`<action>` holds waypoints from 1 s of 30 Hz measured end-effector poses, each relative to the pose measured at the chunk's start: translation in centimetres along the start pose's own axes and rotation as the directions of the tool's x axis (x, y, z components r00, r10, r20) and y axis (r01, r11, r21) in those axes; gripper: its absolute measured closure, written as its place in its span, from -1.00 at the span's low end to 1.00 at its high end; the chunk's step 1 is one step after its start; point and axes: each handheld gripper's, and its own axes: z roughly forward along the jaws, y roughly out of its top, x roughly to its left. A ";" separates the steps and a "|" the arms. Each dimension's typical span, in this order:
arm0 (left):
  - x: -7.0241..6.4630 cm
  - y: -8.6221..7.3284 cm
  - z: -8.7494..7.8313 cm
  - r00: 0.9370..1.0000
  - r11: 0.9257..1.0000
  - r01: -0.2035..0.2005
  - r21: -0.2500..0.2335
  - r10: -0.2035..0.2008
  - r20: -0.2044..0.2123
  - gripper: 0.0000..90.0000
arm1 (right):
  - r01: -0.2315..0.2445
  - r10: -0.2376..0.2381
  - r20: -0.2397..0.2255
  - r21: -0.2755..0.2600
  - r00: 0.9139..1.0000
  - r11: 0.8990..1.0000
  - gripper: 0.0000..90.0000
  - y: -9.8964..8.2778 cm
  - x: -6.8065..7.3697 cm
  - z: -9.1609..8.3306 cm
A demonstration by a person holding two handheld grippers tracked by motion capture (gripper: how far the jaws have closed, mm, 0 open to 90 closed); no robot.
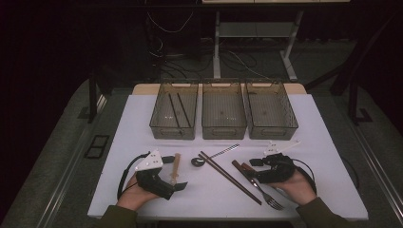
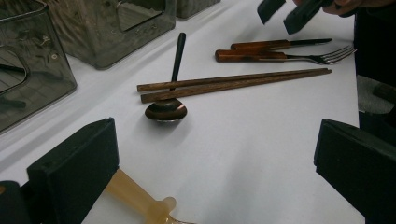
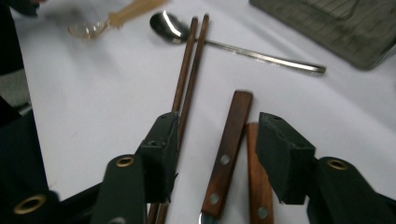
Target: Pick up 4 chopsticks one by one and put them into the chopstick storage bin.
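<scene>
A: From the high view, why is the cutlery loose near the person while three bins sit far back?

B: It looks like sorting. The left bin (image 1: 174,110) already has two dark sticks in it. The wooden-handled fork (image 1: 259,183) lies at the near right, just left of the right gripper (image 1: 257,162).

A: And the left gripper view?

B: The left gripper (image 2: 215,158) stands wide with nothing between the jaws, resting low beside a pale-handled spoon (image 2: 140,200). The chopsticks (image 2: 233,83) lie across a dark spoon (image 2: 167,108), so they probably come later.

A: The right gripper view?

B: There the right gripper's jaws stand about half open, straddling the fork's brown handle (image 3: 227,149) without pressing it. A second wooden handle (image 3: 258,179) lies touching it, so I'd judge the narrowed gap is meant to take one handle alone.
</scene>
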 end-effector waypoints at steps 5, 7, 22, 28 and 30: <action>0.0 0.0 -0.1 1.000 1.000 0.000 0.001 0.000 -0.003 -1.00 | 0.019 -0.018 -0.012 0.033 1.000 0.999 0.36 -0.4 0.9 0.5; 0.0 0.0 -0.1 1.000 1.000 -0.001 0.001 0.001 -0.004 -1.00 | 0.028 -0.028 -0.016 0.044 0.999 0.999 0.44 -0.4 1.2 0.9; 0.0 0.0 0.0 1.000 1.000 -0.004 0.005 0.004 -0.003 -1.00 | 0.069 -0.068 -0.013 0.123 0.998 0.990 0.71 -0.5 2.3 3.3; 0.0 0.0 0.0 1.000 1.000 -0.001 0.005 0.001 -0.007 -1.00 | 0.072 -0.071 -0.018 0.131 0.997 0.989 0.73 -0.5 2.4 3.7; 0.0 0.0 0.0 1.000 1.000 -0.004 0.008 0.004 -0.007 -1.00 | 0.077 -0.076 -0.018 0.138 0.997 0.987 0.73 -0.6 2.4 3.8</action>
